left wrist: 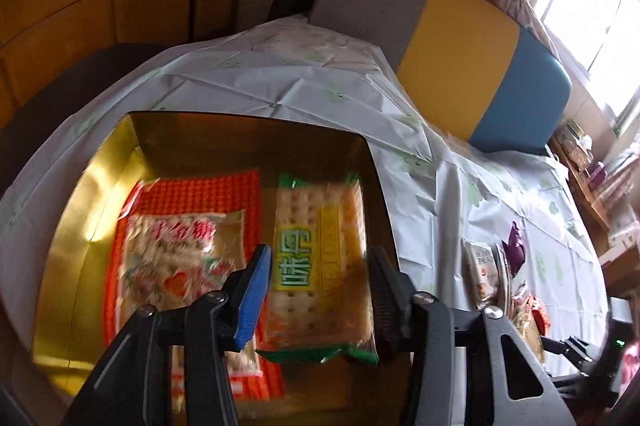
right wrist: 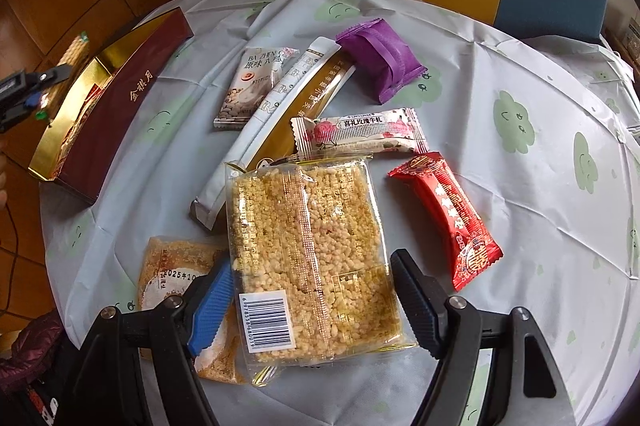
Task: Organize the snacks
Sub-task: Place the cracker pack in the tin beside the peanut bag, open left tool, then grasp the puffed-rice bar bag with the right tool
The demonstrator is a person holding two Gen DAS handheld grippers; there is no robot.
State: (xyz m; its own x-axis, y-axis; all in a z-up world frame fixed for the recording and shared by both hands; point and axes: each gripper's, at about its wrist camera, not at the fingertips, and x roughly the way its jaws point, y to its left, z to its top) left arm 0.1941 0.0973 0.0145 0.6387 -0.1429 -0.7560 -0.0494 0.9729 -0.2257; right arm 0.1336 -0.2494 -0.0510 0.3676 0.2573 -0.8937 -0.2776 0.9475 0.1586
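**Sorting snacks into the gold box**

Holding my left gripper [left wrist: 316, 290] over the gold-lined box [left wrist: 72, 226], I have a green-edged cracker pack [left wrist: 316, 266] between its jaws. The picture is blurred, and I cannot tell whether the pads press on the pack or merely flank it. Beside it in the box lies a clear packet with red lettering [left wrist: 180, 258] on an orange sheet.

My right gripper [right wrist: 312, 306] hangs over the counter [right wrist: 500, 226], its jaws spread on either side of a clear puffed-rice cake pack [right wrist: 312, 250]. The blue pad sits at the pack's left edge; the black pad looks just clear of the right edge. The pack lies flat on the cloth, overlapping a smaller crumbly packet [right wrist: 172, 266].

Beyond it lie a red candy wrapper [right wrist: 448, 218], a rose-printed nougat bar [right wrist: 360, 129], a purple pouch [right wrist: 380, 65], a long white-and-gold sachet [right wrist: 280, 121] and a small nut packet [right wrist: 248, 89]. The box [right wrist: 116, 105] stands at the counter's left edge, maroon outside.
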